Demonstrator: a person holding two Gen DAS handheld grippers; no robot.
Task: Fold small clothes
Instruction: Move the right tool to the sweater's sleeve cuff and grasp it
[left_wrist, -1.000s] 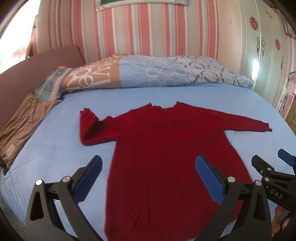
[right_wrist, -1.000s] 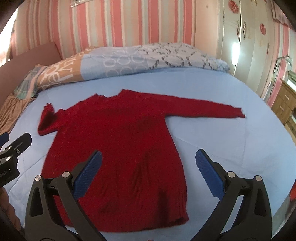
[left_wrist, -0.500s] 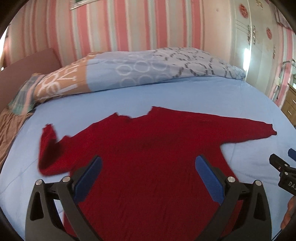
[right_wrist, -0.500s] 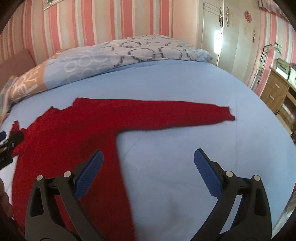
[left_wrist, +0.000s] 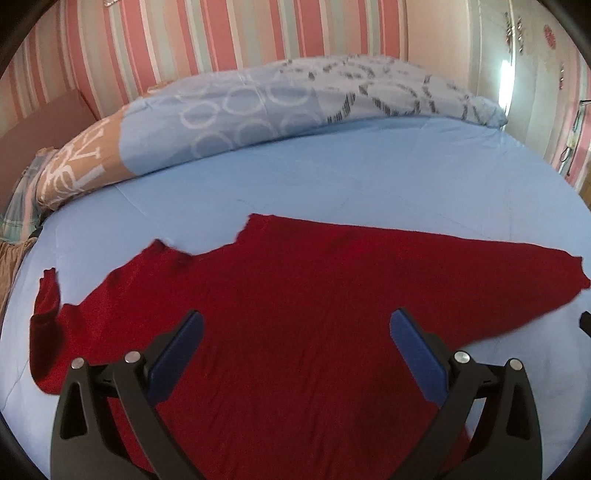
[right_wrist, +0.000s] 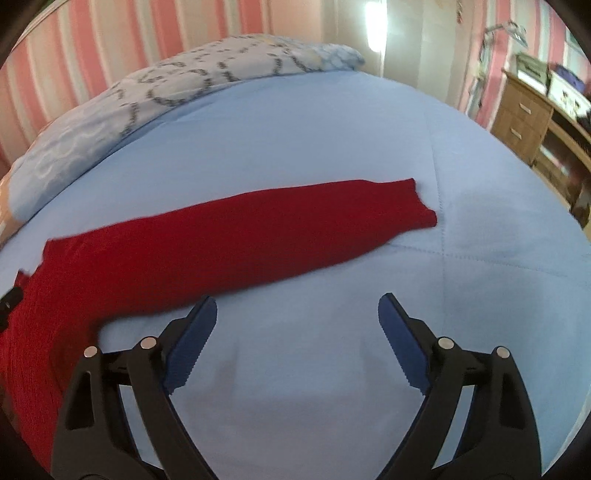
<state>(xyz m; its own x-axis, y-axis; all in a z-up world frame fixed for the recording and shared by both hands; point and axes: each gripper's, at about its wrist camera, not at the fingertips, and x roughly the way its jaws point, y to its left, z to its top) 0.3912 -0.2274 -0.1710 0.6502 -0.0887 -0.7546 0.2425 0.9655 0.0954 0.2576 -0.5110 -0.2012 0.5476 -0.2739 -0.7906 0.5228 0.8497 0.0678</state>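
A red knit sweater (left_wrist: 295, 314) lies flat on the blue bed sheet (left_wrist: 332, 177), neckline toward the pillows. Its left sleeve (left_wrist: 44, 332) is bent back near the left edge. Its right sleeve (right_wrist: 277, 232) stretches out straight, with the cuff (right_wrist: 417, 203) at the right. My left gripper (left_wrist: 295, 332) is open and empty, low over the sweater's chest. My right gripper (right_wrist: 297, 321) is open and empty, over bare sheet just in front of the right sleeve.
Patterned pillows (left_wrist: 258, 107) lie along the head of the bed under a striped wall. A brown cloth (left_wrist: 11, 258) lies at the bed's left edge. A wooden dresser (right_wrist: 535, 122) stands to the right of the bed.
Both grippers have moved forward and lower over the bed. The left one went from the hem up over the chest. The right one swung right, from the sweater's body toward the right sleeve.
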